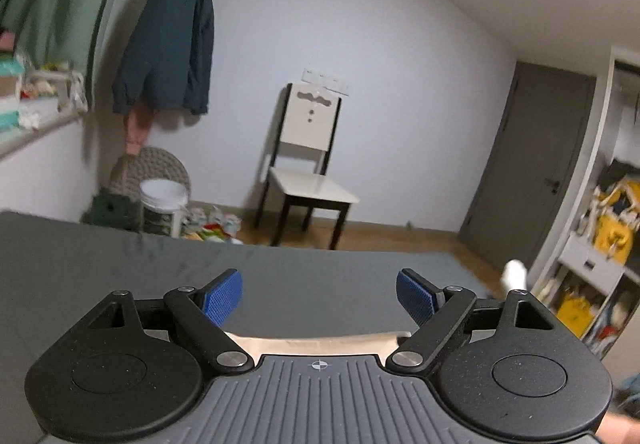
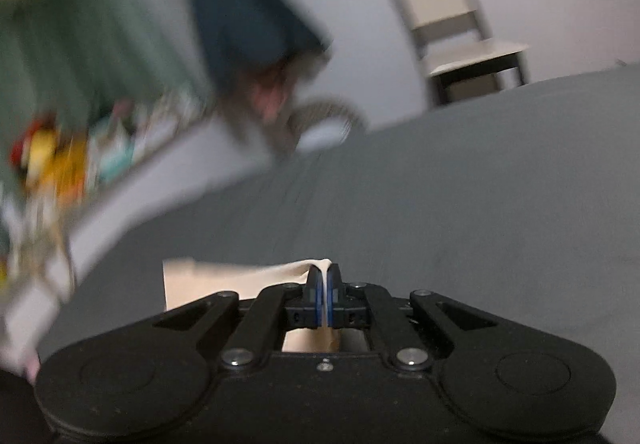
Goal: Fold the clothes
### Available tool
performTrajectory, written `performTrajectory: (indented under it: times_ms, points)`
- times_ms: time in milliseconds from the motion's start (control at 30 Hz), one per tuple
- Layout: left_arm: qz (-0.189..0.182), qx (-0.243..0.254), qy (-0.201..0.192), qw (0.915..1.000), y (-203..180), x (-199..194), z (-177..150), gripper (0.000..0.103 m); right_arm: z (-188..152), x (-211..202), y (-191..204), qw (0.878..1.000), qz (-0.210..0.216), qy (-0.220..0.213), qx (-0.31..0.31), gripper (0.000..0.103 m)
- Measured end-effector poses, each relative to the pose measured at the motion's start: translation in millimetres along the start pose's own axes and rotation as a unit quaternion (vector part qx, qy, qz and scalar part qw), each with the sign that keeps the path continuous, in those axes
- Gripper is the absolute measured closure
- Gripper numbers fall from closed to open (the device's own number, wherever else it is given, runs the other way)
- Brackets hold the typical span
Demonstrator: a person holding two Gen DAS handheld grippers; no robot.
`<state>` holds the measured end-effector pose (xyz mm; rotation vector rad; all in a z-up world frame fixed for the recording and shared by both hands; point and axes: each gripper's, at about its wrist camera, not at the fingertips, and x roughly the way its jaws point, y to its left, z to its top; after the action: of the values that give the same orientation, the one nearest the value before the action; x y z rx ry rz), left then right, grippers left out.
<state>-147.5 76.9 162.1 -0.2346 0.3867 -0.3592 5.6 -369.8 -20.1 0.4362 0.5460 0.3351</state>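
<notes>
1 beige garment (image 2: 224, 280) on the grey bed (image 2: 480, 203): right gripper (image 2: 324, 298) jaws pinch it, left gripper (image 1: 319, 298) jaws spread.

Chair (image 1: 308, 167) by wall; jacket (image 1: 168, 31) hanging.

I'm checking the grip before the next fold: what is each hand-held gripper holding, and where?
The right hand-held gripper pinches the beige cloth at a raised edge. The left hand-held gripper is open and holds nothing.

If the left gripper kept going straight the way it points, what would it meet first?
Probably nothing close. The open left gripper points over the grey bed surface, with the beige cloth beneath its base. Past the bed's edge lies the white chair; depth is unclear.
</notes>
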Motion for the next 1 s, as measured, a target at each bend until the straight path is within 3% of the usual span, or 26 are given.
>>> performTrajectory:
  times_ms: [100,300,400,633,733,800,867,1000]
  points:
    - [-0.02,-0.011,0.021,0.9995,-10.9,15.9,-8.4,0.018,12.5,-7.2,-25.5,0.998,-0.025,-0.042,0.05,0.1]
    - [0.0,-0.007,0.107,0.9942,-29.0,66.9,-57.9,0.018,27.3,-26.4,-71.0,0.984,-0.064,-0.106,0.126,0.1]
    - [0.005,-0.005,0.145,0.9894,-38.2,93.3,-84.5,0.018,29.7,-30.0,-76.2,0.985,-0.044,-0.105,0.131,0.1]
    - [0.044,0.052,0.201,0.9772,-52.4,132.9,-120.9,0.018,43.5,-39.6,-46.4,0.989,-0.045,-0.127,0.069,0.1]
    - [0.038,0.08,0.22,0.9714,-54.7,141.5,-132.2,0.018,55.1,-69.8,-21.5,0.985,0.004,-0.171,0.033,0.1]
    - [0.058,0.098,0.232,0.9661,-57.2,151.2,-138.4,0.018,61.0,-91.0,-7.0,0.98,0.032,-0.198,0.017,0.1]
    - [0.077,0.085,0.241,0.9636,-55.1,158.1,-141.4,0.018,69.2,-108.6,9.2,0.976,0.052,-0.213,0.01,0.1]
    - [0.033,0.01,0.228,0.9731,-46.9,150.7,-141.5,0.018,87.2,-145.8,48.9,0.964,0.073,-0.254,-0.031,0.1]
